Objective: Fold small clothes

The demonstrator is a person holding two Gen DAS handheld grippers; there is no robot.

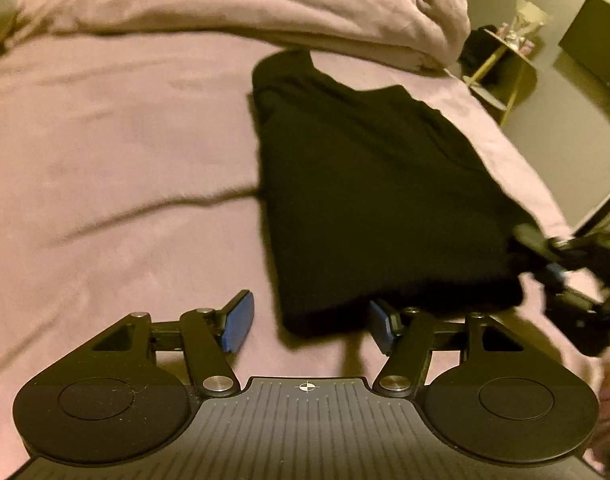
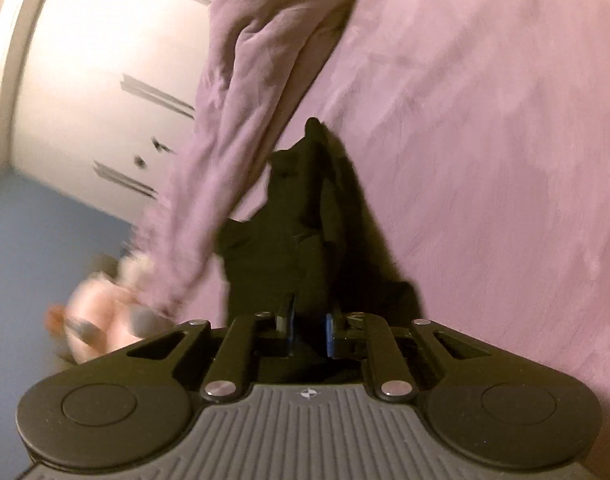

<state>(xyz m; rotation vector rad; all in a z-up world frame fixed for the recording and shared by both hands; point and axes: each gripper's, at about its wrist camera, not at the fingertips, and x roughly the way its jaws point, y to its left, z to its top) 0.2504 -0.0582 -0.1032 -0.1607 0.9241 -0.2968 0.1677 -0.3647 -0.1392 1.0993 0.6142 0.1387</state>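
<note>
Folding a black garment [image 1: 377, 200] on the pink bed sheet [image 1: 117, 152], w/ the piece already narrowed into a long strip lying toward the right side of the bed, near its edge; far end reaches toward the bunched duvet [image 1: 265, 4]. Judging by the layout, the step in hand is bringing the near hem over for the next fold, or squaring the strip first. To do it well: keep both near corners level, lift only enough to clear the sheet, carry the hem straight along the strip's length so the layers underneath don't skew, then lay it down flat and smooth outward. Watch the right edge, since cloth close to the bed's side could slide off if tugged sideways. Left gripper [image 1: 307, 322] is spread wide, blue pads [image 1: 237, 322] well apart, holding nothing; the near hem sits between the jaws w/ the right-side pad just under or touching the hem, can't tell which. It'd need to close on the corner before any lift, approx. at the hem's left end. Right gripper [image 2: 310, 330] has its jaws narrow and clamped on a bunch of the black cloth, seen in the right wrist view rising in a ridge ahead of the fingers; in the left wrist view it sits at the strip's near right corner. Both views are motion-blurred, so fine folds aren't readable.
</note>
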